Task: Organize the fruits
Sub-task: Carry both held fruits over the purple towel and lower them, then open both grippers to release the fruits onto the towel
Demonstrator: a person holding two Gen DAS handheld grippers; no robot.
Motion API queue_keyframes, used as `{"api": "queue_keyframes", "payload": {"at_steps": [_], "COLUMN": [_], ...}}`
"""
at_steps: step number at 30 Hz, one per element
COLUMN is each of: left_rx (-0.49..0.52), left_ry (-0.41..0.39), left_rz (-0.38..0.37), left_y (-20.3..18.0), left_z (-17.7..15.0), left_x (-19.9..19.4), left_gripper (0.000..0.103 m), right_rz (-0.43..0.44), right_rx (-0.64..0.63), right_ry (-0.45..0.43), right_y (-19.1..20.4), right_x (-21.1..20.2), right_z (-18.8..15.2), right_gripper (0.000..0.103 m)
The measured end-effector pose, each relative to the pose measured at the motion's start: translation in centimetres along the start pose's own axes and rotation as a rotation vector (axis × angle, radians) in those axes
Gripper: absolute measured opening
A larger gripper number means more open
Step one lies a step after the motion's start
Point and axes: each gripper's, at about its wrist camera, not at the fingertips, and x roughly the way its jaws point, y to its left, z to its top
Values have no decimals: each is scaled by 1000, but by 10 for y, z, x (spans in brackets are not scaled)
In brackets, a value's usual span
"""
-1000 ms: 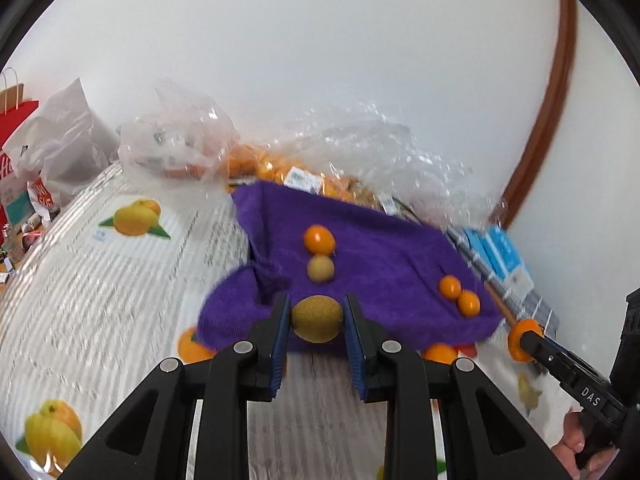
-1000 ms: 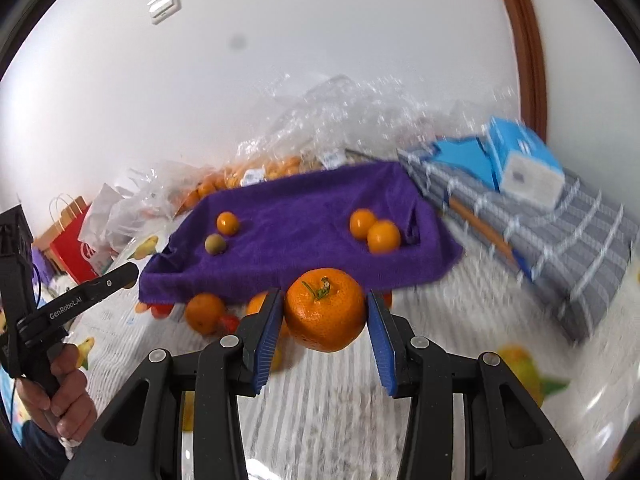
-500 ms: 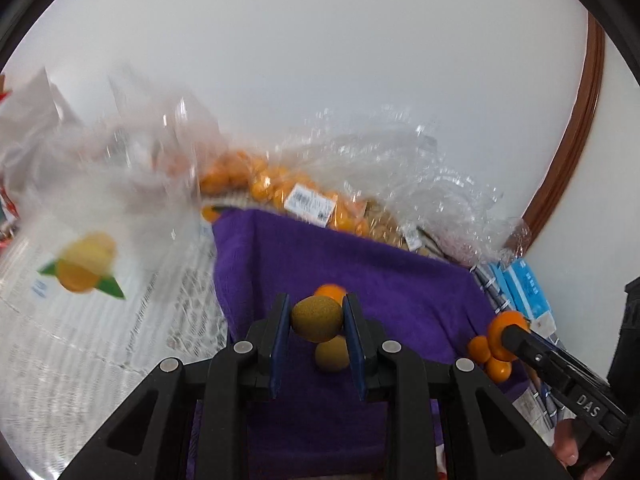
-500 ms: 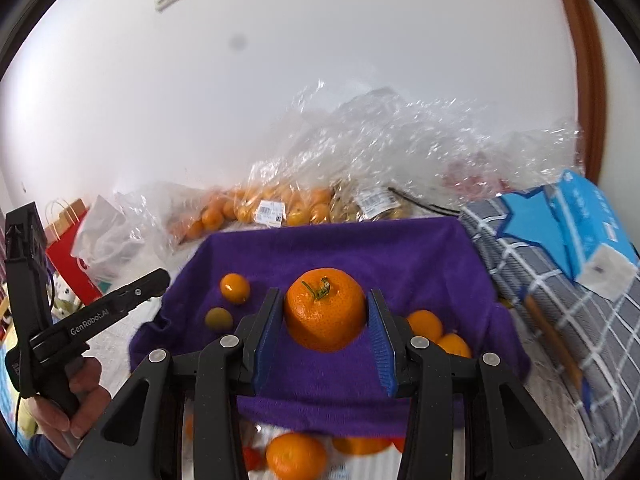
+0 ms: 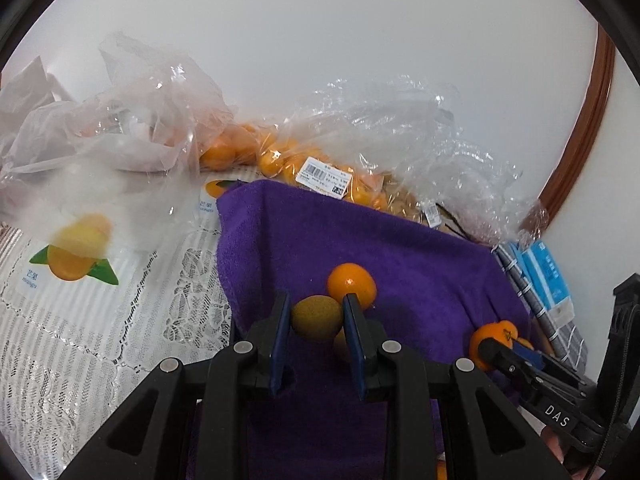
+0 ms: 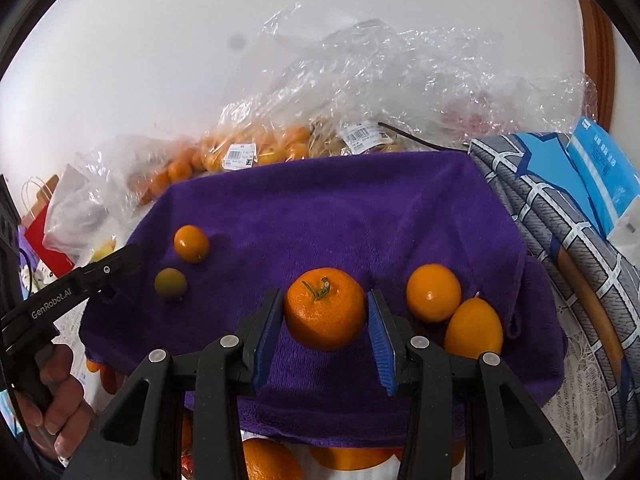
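My left gripper point(image 5: 316, 318) is shut on a greenish-brown fruit point(image 5: 316, 317) above the near left part of the purple towel point(image 5: 420, 264). A small orange point(image 5: 352, 285) and a second greenish fruit point(image 5: 340, 346) lie just behind it. My right gripper point(image 6: 325, 312) is shut on a stemmed mandarin point(image 6: 325, 309) over the towel point(image 6: 340, 208). On the towel to its right lie two oranges point(image 6: 434, 293) point(image 6: 473, 328). To its left lie a small orange point(image 6: 191, 243) and a greenish fruit point(image 6: 171, 284). The right gripper also shows in the left wrist view point(image 5: 494, 346).
Clear plastic bags of oranges point(image 5: 320, 168) point(image 6: 256, 148) pile against the wall behind the towel. A blue box point(image 6: 604, 184) on checked cloth sits right. Loose oranges point(image 6: 268, 460) lie below the towel's front edge. A lace tablecloth with mango prints point(image 5: 76, 264) spreads left.
Both grippers have moved forward over the purple towel, each still holding its fruit. The towel and the fruits lying on it now look larger and closer.
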Motion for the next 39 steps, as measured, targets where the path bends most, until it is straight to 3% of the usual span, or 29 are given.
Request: {"api": "queue_keyframes", "payload": {"at_steps": [18,24,28,39], "left_rx": [23,46,35,77], "left_ry": [6,7,9,-14], "left_rz": [42,45,28,-23], "left_y": [-4,-8,-6,-15], "left_z": [0,0,1,-1], "left_x": [2,1,1,-5], "left_gripper": [25,36,36,36], "right_rz": [-24,-29,-36,-73], "right_rx": [49,17,-6,2], "right_ry": [0,5,-27,-114], "right_y": [-9,-3,1,-1], "right_x": [-1,-1,-6,-30], "right_z": [-1,-2,-3,-10], "right_gripper": [44,50,56,54]}}
